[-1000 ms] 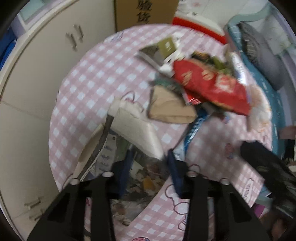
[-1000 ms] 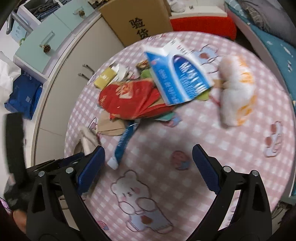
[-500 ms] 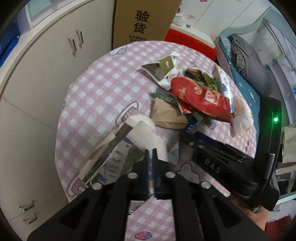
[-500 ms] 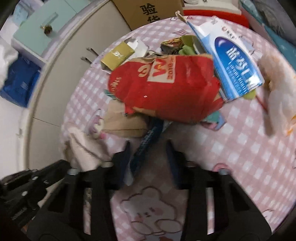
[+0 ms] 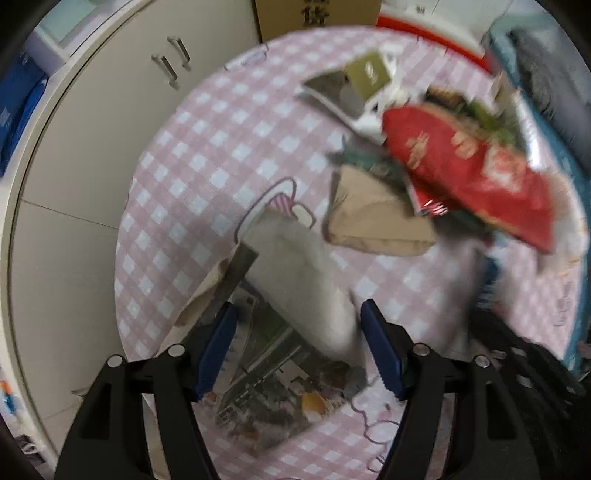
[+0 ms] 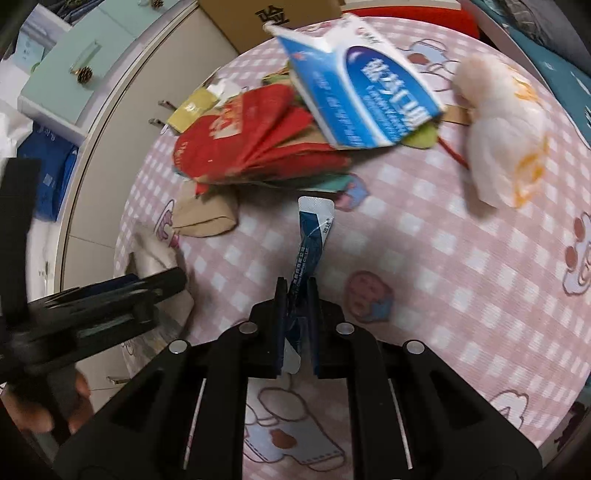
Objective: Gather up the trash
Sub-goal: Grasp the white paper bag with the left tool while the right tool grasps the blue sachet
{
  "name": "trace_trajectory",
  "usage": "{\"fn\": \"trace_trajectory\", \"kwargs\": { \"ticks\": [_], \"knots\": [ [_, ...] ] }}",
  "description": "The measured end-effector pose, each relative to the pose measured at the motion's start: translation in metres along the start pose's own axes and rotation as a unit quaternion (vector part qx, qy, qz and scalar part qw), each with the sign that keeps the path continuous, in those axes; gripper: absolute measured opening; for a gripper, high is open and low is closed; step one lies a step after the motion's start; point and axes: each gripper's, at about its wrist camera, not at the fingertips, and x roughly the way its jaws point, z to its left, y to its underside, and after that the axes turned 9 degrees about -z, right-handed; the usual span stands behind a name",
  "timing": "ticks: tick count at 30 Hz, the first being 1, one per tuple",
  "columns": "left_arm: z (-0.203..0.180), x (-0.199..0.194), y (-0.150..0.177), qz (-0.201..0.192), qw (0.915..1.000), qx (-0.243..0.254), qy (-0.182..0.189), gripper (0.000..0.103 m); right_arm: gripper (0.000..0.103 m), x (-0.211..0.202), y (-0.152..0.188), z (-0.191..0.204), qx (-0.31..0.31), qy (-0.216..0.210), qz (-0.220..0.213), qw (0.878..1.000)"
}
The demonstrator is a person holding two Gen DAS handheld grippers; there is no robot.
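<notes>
Trash lies heaped on a round table under a pink checked cloth [image 6: 443,258]. My right gripper [image 6: 297,295] is shut on a long blue wrapper [image 6: 314,236], whose free end points toward the pile. Beyond it lie a red snack bag [image 6: 251,140], a blue and white carton [image 6: 362,92] and a brown paper pouch [image 6: 207,218]. My left gripper [image 5: 297,332] points down over a cream bag [image 5: 306,280] at the table's near edge. Its jaws are opening and the bag's rim lies loose between them. Scraps show inside the bag [image 5: 280,391]. The left gripper [image 6: 110,306] also shows at the right wrist view's left edge.
A white plastic bag with orange print [image 6: 506,129] sits at the right of the table. Beige cabinets [image 5: 74,166] and a cardboard box [image 5: 317,14] stand behind the table [image 5: 207,147]. A red snack bag [image 5: 472,166] and a green packet [image 5: 369,74] lie in the pile.
The right gripper went from wide open to shut on the blue wrapper, which is now clear of the pile. The left gripper, shut on the bag's rim half a second ago, has parted its jaws.
</notes>
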Motion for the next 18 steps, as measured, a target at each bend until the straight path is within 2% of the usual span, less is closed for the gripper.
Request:
{"fn": "trace_trajectory", "kwargs": {
  "ticks": [2,6,8,9,14,18],
  "knots": [
    [-0.002,0.003,0.000,-0.008,0.9999,0.006,-0.012,0.065,0.010,-0.003,0.000,-0.005,0.008,-0.002,-0.001,1.000],
    [0.000,-0.014,0.002,-0.032,0.9995,0.005,0.002,0.044,0.009,-0.011,0.000,-0.012,0.019,-0.009,-0.006,1.000],
    [0.000,-0.024,0.003,-0.042,0.9990,0.003,0.013,0.026,0.008,-0.018,0.000,-0.015,0.026,-0.017,-0.010,0.999],
    [0.000,-0.030,0.002,-0.048,0.9988,0.002,0.012,0.023,0.008,-0.022,-0.001,-0.015,0.027,-0.019,-0.013,0.999],
    [0.005,-0.065,0.005,-0.077,0.9945,-0.020,0.069,0.016,0.008,-0.048,-0.004,-0.020,0.027,-0.030,-0.030,0.999],
    [-0.010,-0.099,0.011,-0.103,0.9873,-0.023,0.119,0.015,0.008,-0.077,-0.007,-0.030,0.032,-0.036,-0.049,0.998]
  ]
}}
